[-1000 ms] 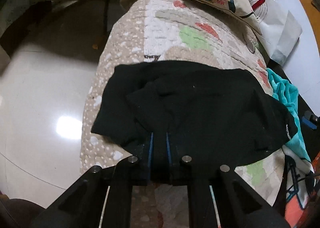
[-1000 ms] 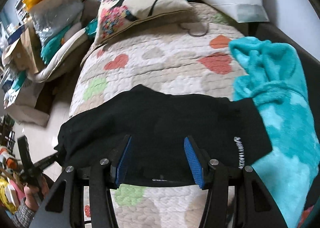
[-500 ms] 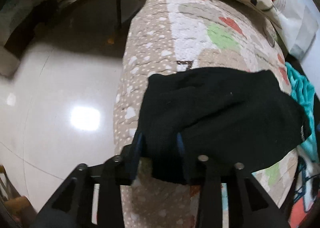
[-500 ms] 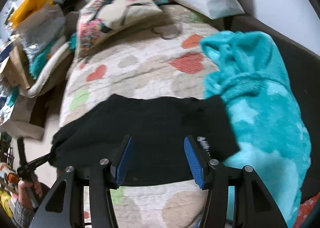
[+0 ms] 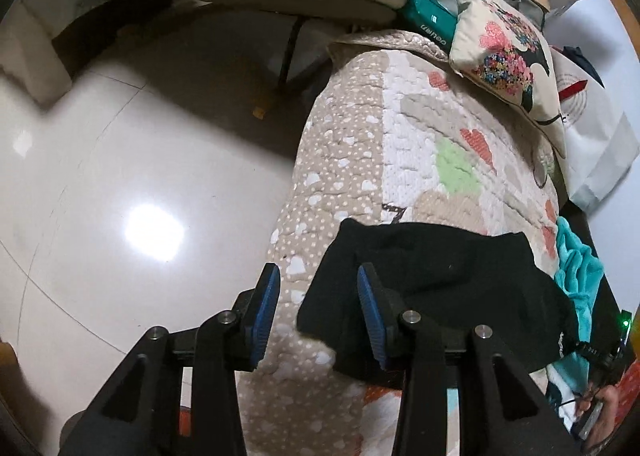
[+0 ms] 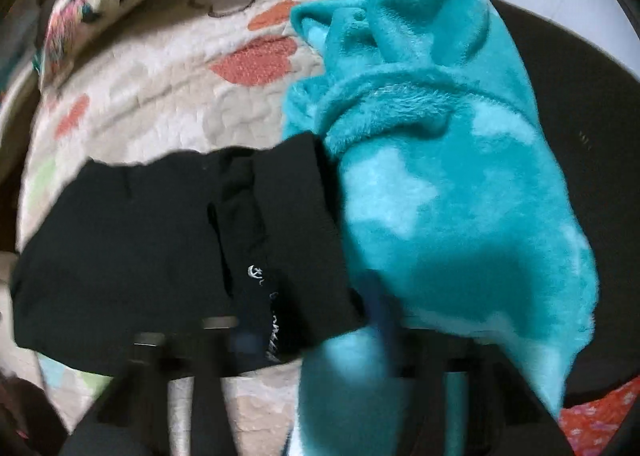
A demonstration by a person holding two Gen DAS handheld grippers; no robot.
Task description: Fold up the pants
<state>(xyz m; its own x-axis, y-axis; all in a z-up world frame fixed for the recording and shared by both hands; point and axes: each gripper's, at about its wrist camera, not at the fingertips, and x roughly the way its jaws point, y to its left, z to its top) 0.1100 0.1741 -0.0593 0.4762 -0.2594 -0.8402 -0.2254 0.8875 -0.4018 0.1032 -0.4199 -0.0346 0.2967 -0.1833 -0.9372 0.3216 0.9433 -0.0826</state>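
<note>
Black pants point(image 5: 440, 288) lie folded across a heart-patterned quilt point(image 5: 400, 135). My left gripper point(image 5: 318, 308) hangs open over their left end. Its right finger overlaps the cloth and its left finger is over bare quilt, with no pad pressing. In the blurred right wrist view the pants point(image 6: 140, 256) show white lettering at their right end, beside a teal fleece blanket point(image 6: 440, 175). My right gripper point(image 6: 310, 326) is low over that end. Its jaws are closing with the lettered edge between them, and the pads still look wide apart.
A flowered pillow point(image 5: 504, 55) and a white bag point(image 5: 592, 143) sit at the far end of the quilt. Glossy tiled floor point(image 5: 140, 175) drops away left of the quilt's edge. A hand point(image 5: 608, 412) shows at the lower right.
My left gripper let go of the pants' fold, opened and drew off to their left end. My right gripper swung right and down to the lettered end by the teal blanket.
</note>
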